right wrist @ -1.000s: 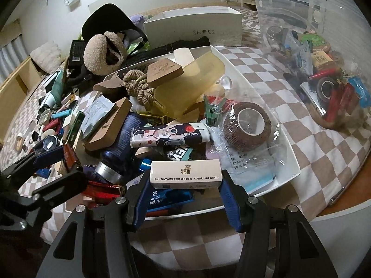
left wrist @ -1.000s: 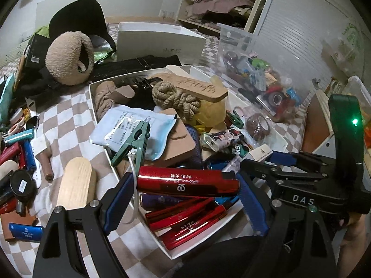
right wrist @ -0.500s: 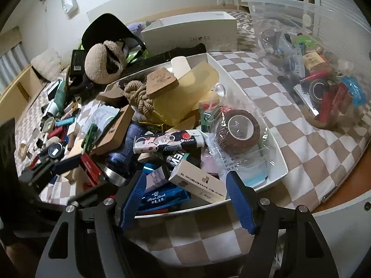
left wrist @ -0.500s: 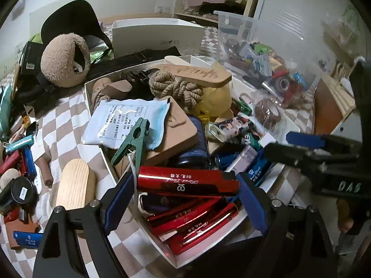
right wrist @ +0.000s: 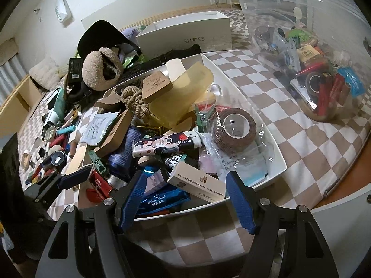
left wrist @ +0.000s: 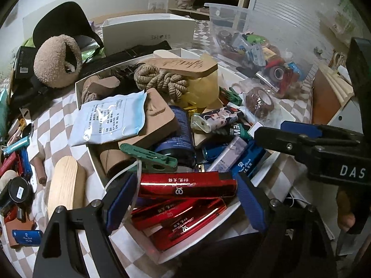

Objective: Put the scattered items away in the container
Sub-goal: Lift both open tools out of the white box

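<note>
A white tray [right wrist: 277,153] on the checkered cloth is piled with items; it also shows in the left wrist view [left wrist: 201,241]. My left gripper [left wrist: 185,185] is shut on a red box [left wrist: 185,184] and holds it over the tray's near corner, above other red boxes [left wrist: 185,222]. My right gripper [right wrist: 186,199] is open and empty at the tray's near edge. A white box [right wrist: 197,181] lies in the tray just beyond its fingers. The right gripper also shows in the left wrist view [left wrist: 301,136].
Loose items lie on the cloth to the left: a wooden block [left wrist: 66,185], a blue box [left wrist: 26,237], small tools [left wrist: 16,143]. A clear bin [right wrist: 308,69] of items stands to the right, a white shoe box [right wrist: 185,37] and a fleece hat [right wrist: 100,69] behind.
My right gripper has opened, let the white box drop into the tray, and drawn back. My left gripper still holds the red box and has shifted slightly toward the tray.
</note>
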`<state>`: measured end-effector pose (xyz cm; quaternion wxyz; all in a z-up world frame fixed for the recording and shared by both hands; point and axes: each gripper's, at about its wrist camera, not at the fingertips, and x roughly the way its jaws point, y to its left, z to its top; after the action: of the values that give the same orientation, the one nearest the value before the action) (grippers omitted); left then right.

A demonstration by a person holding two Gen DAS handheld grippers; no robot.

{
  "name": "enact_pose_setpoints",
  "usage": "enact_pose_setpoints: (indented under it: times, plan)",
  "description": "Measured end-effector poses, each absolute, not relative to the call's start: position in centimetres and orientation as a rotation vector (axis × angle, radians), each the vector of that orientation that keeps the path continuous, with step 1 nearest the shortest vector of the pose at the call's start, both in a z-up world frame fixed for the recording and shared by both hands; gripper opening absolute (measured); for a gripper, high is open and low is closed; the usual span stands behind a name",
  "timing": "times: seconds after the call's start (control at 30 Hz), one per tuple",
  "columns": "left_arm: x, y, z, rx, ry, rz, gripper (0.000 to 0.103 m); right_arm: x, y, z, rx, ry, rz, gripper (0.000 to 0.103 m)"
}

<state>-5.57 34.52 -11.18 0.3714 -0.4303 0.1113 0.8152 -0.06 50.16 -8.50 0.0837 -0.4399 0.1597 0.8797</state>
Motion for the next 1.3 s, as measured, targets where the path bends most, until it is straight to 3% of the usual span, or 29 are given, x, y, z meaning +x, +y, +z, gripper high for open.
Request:
enact_pose_setpoints:
  times: [0.33, 0.43, 0.63, 0.77, 0.9, 0.97, 1.3]
  plan:
    - [-5.4, 33.7, -10.4, -1.107, 0.257, 2.089, 0.087, 0.0, 50.0, -8.0, -1.295, 0.479, 2.627, 0.072]
    - [-5.0, 33.3, -9.6, -1.067, 0.265, 2.103, 0.103, 0.1, 50.1, -7.8, -1.285, 0.485, 2.624, 0.072]
    - [-4.8, 32.3, -8.4, -1.028, 0.259, 2.112, 0.103, 0.5, 50.1, -7.5, -1.263, 0.498, 2.62, 0.072]
    - [-5.3, 31.5, -8.0, -1.023, 0.239, 2.12, 0.103, 0.5, 49.9, -7.3, -1.254, 0.508, 2.612, 0.083]
    - [-5.6, 30.7, -7.5, -1.02, 0.201, 2.13, 0.103, 0.5, 49.3, -6.7, -1.23, 0.505, 2.608, 0.085]
    - [-5.7, 30.2, -7.2, -1.017, 0.189, 2.135, 0.103, 0.5, 48.9, -6.3, -1.192, 0.487, 2.612, 0.103]
    - [-6.4, 26.4, -5.3, -0.984, 0.173, 2.216, 0.103, 0.4, 47.2, -5.1, -1.119, 0.481, 2.623, 0.103]
